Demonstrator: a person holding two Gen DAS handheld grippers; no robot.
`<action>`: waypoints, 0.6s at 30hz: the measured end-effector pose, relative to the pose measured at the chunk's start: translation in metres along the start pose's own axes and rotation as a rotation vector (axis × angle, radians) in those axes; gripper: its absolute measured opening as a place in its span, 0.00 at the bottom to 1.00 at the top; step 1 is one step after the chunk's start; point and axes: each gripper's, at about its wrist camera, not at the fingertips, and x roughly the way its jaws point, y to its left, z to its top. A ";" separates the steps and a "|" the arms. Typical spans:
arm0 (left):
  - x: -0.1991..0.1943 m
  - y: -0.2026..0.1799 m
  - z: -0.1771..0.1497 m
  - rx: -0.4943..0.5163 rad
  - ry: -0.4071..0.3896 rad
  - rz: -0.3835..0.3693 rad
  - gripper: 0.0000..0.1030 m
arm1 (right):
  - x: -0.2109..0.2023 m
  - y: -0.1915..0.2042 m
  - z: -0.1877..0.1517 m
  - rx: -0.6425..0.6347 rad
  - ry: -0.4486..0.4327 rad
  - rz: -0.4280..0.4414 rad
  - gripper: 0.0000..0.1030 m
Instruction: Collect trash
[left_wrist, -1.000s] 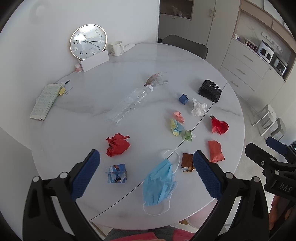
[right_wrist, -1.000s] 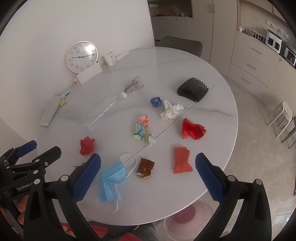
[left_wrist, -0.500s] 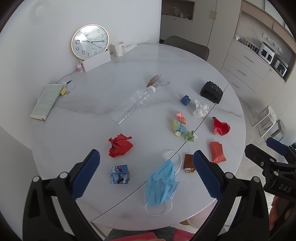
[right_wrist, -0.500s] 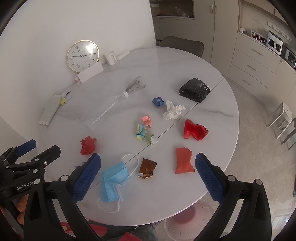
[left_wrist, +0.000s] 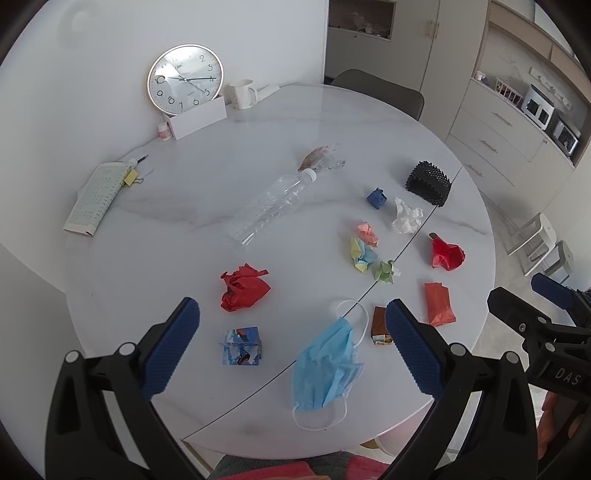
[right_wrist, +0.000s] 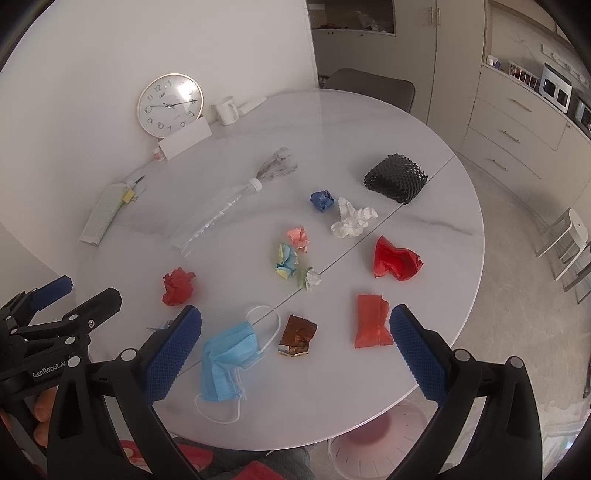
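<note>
White marble-veined table (left_wrist: 332, 122). Light blue face mask (left_wrist: 327, 369), white ear loops. Red crumpled paper (left_wrist: 243, 287); red wrapper (right_wrist: 396, 260); orange-red packet (right_wrist: 371, 321). Brown foil wrapper (right_wrist: 297, 335). Dark blue wad (right_wrist: 322, 200), white tissue (right_wrist: 351, 221), black mesh sleeve (right_wrist: 395, 178). Clear plastic bottle (left_wrist: 271, 206), white cap. Blue dimpled pads (right_wrist: 173, 354) on black grippers.

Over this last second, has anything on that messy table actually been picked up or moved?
Nothing has been picked up or let go. Both views drifted slightly, so the left gripper and right gripper shifted a touch above the table; both remain open and empty. The blue mask, red paper ball, bottle and other scraps lie where they were.
</note>
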 end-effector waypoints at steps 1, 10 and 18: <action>0.001 0.000 0.000 -0.001 0.001 0.001 0.94 | 0.001 0.000 0.000 -0.001 0.000 0.002 0.98; 0.004 0.002 0.000 -0.008 0.011 0.010 0.94 | 0.004 0.002 0.002 -0.003 0.009 0.002 0.98; 0.005 0.003 0.001 -0.010 0.012 0.013 0.94 | 0.005 0.003 0.003 -0.004 0.011 0.005 0.98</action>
